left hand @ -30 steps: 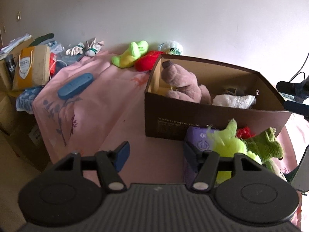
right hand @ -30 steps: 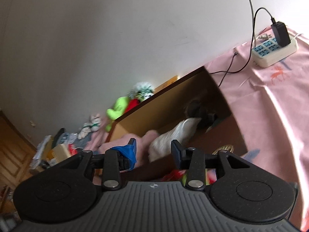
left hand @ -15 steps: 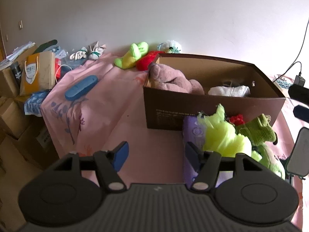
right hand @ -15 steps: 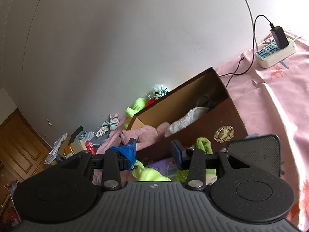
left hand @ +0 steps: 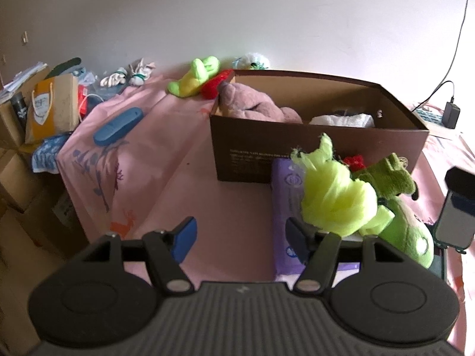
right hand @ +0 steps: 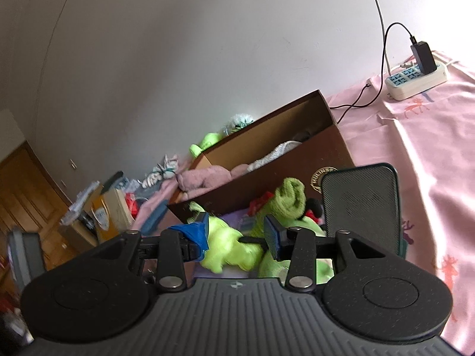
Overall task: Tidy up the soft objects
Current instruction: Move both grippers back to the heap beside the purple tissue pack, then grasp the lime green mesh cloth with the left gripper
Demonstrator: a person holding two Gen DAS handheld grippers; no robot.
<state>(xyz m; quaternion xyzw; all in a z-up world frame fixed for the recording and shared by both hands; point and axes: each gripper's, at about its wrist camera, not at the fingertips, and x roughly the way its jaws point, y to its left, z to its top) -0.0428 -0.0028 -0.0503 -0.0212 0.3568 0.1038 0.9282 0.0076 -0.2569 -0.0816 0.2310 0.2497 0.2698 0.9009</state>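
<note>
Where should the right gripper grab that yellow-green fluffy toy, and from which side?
Grip the yellow-green toy across its bunched middle, coming down from above. It lies on top of the pile in front of the box, its bulk sits up clear of the purple pack, and the open right gripper already straddles it.

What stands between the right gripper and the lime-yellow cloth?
Nothing visible. The right gripper is open with the cloth lying just beyond and between its fingers, in front of the box.
</note>
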